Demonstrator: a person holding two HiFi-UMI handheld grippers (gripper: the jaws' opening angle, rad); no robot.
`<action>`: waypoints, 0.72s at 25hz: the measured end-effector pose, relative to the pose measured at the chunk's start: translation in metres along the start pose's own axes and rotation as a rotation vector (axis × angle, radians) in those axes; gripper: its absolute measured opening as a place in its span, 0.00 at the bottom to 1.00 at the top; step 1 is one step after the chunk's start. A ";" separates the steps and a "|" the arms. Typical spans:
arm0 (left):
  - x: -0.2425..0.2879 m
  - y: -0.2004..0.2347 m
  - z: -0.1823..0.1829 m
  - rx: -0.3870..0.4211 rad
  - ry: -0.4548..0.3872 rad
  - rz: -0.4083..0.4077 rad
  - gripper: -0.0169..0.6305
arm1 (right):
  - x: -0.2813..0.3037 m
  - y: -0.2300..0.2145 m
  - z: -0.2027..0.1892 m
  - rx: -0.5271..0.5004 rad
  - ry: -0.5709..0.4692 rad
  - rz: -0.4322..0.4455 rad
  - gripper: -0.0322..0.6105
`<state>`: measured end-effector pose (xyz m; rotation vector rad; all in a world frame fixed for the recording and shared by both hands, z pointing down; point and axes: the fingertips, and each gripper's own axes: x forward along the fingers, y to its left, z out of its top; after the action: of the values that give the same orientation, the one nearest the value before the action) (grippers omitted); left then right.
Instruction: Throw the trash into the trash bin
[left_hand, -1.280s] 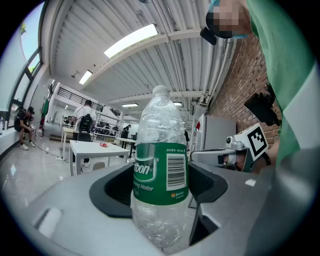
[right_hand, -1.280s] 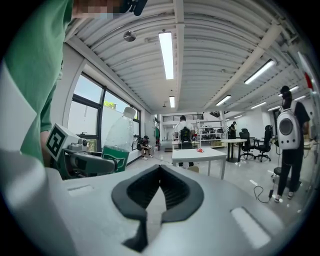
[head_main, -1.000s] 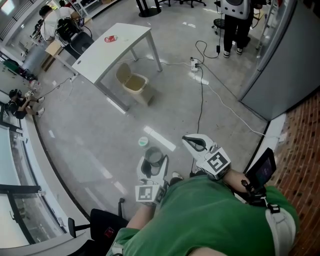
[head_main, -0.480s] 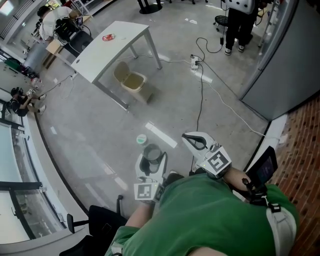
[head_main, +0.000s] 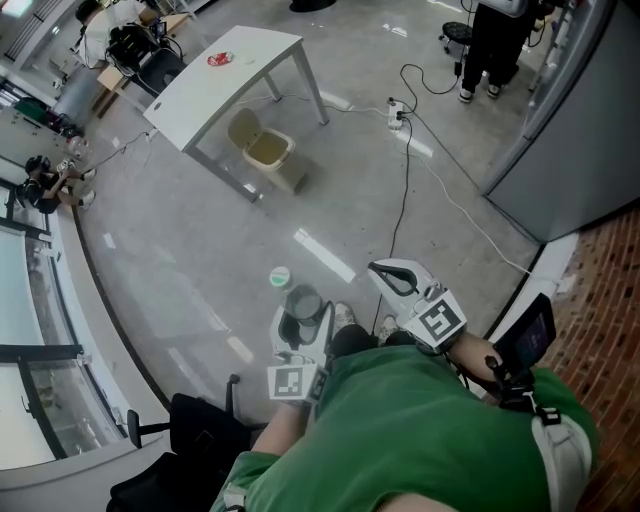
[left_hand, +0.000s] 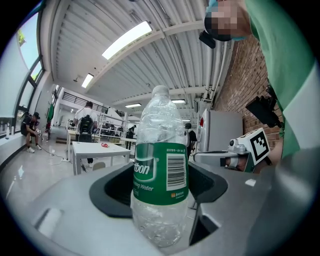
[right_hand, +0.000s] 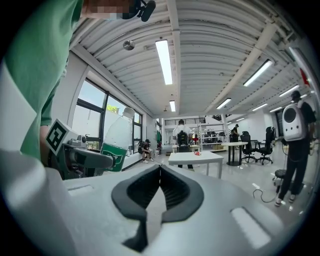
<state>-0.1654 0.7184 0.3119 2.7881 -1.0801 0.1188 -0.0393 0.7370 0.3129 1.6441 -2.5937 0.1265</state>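
Gripping the water bottle (left_hand: 160, 150) upright in my left gripper (head_main: 304, 322), right gripper (head_main: 392, 280) clenched empty; the trash bin (head_main: 268, 152) sits well apart toward upper left, nearer my left.

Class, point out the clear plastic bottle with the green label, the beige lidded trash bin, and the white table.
Clear plastic bottle with green label (left_hand: 159, 172): left gripper view, on the label.
Beige trash bin (head_main: 243, 128): head view, on its raised lid.
White table (head_main: 235, 80): head view, on its bare top.
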 end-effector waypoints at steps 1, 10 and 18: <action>0.003 -0.002 0.001 0.001 0.000 -0.010 0.54 | 0.000 -0.003 0.001 -0.002 -0.001 -0.008 0.05; 0.064 -0.009 0.011 0.008 -0.003 -0.121 0.54 | 0.010 -0.046 0.009 -0.012 -0.023 -0.093 0.06; 0.136 0.011 0.029 0.016 -0.021 -0.196 0.54 | 0.046 -0.100 0.030 -0.025 -0.056 -0.152 0.06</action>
<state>-0.0720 0.6147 0.3017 2.8962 -0.8070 0.0765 0.0310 0.6504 0.2905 1.8537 -2.4863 0.0403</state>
